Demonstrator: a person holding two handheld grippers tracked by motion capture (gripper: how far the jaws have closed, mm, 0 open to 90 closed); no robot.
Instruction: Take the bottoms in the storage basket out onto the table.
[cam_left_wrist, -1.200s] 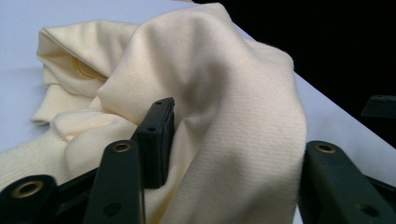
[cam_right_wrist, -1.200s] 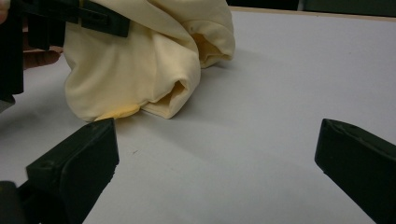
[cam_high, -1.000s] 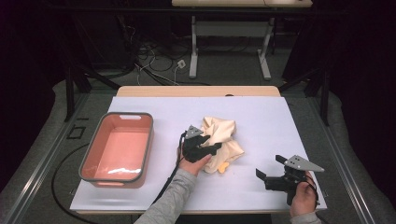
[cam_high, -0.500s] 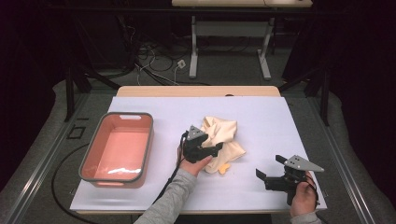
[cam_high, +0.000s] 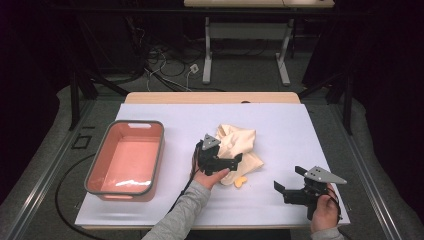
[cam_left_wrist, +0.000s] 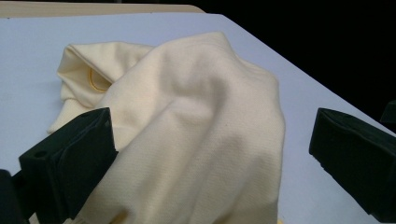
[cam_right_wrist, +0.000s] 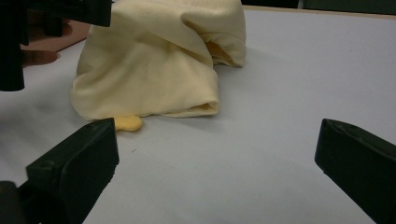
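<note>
A crumpled cream cloth (cam_high: 242, 142) lies in a heap at the middle of the white table cover (cam_high: 300, 130). A small yellow tab (cam_high: 239, 181) peeks out from under its near edge. My left gripper (cam_high: 227, 156) is at the cloth's left side. In the left gripper view its jaws stand wide apart with the cloth (cam_left_wrist: 196, 130) bulging between them, so the left gripper (cam_left_wrist: 212, 158) is open. My right gripper (cam_high: 290, 179) hovers near the front right of the table, open, apart from the cloth. The right gripper view shows the cloth (cam_right_wrist: 159, 60) and the yellow tab (cam_right_wrist: 127, 123) ahead of that gripper (cam_right_wrist: 215, 163).
A salmon-pink tray (cam_high: 102, 172) with a grey rim stands on the left part of the table, nothing visible inside it. Bare white surface lies right of and behind the cloth. A wooden table edge (cam_high: 210, 97) runs along the back. Cables and table legs are on the floor beyond.
</note>
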